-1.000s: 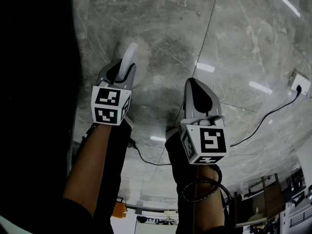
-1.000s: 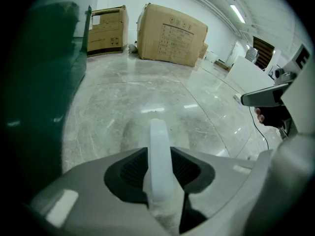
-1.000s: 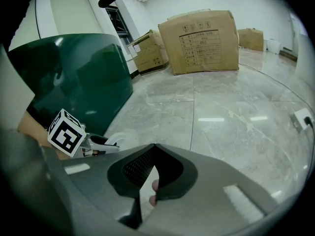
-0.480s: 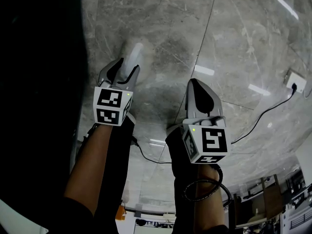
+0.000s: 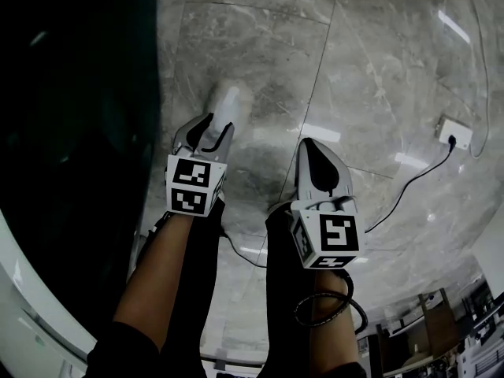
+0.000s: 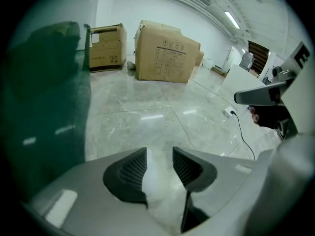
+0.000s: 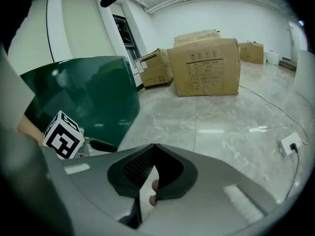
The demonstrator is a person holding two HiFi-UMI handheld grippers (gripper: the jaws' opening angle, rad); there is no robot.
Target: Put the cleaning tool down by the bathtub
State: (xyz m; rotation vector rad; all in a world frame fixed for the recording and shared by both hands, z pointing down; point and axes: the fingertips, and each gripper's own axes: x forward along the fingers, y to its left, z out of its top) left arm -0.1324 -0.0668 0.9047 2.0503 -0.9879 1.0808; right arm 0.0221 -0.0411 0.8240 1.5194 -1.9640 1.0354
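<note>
In the head view my left gripper [image 5: 207, 129] is shut on the white cleaning tool [image 5: 226, 101], whose blurred end sticks out past the jaws over the marble floor. The left gripper view shows the tool [image 6: 156, 178] as a pale white strip wedged between the two dark ribbed pads of the left gripper [image 6: 158, 154]. The dark green bathtub [image 5: 71, 132] fills the left side, close to my left gripper; its wall [image 6: 44, 92] stands just to the left. My right gripper [image 5: 309, 146] hangs beside it, shut and holding nothing, its jaws [image 7: 155, 149] meeting at the tips.
Grey marble floor tiles [image 5: 370, 69] lie below. A white wall socket with a black cable [image 5: 450, 136] sits on the floor at the right. Large cardboard boxes [image 6: 165, 53] stand at the far end of the room, and the bathtub's green side [image 7: 83, 97] is also in the right gripper view.
The view has swung so the bathtub takes up more of the left side. Both grippers sit slightly lower and closer to the tub; the left one still holds the tool.
</note>
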